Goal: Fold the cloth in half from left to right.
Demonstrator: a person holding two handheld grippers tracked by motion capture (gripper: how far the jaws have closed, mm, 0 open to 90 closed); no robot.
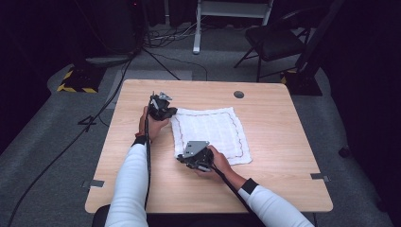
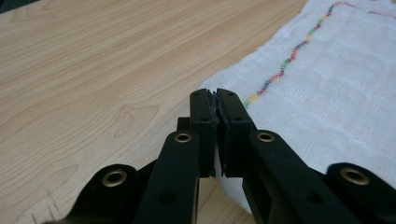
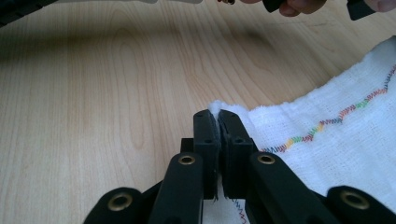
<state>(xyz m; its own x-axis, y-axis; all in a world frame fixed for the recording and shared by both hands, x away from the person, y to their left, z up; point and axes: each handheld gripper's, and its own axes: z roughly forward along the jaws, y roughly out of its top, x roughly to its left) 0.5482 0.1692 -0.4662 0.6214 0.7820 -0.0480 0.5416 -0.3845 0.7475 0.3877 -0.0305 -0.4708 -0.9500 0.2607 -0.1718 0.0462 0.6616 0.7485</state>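
A white cloth [image 1: 213, 130] with a rainbow zigzag stitch along its border lies spread on the wooden table [image 1: 279, 156]. My left gripper [image 1: 172, 113] is at the cloth's far-left corner, and my right gripper [image 1: 181, 159] is at its near-left corner. In the left gripper view the left gripper [image 2: 215, 99] has its jaws pressed together at the edge of the cloth [image 2: 327, 93], with fabric showing between them. The right gripper [image 3: 215, 116] is shut on the cloth [image 3: 336, 140], and a tuft of the corner pokes out past the tips.
A round cable hole [image 1: 239, 94] sits near the table's far edge. Tape marks [image 1: 94, 183] lie at the near left and right edges. On the floor beyond the table stand a folding chair [image 1: 274, 42], a white frame and several cables.
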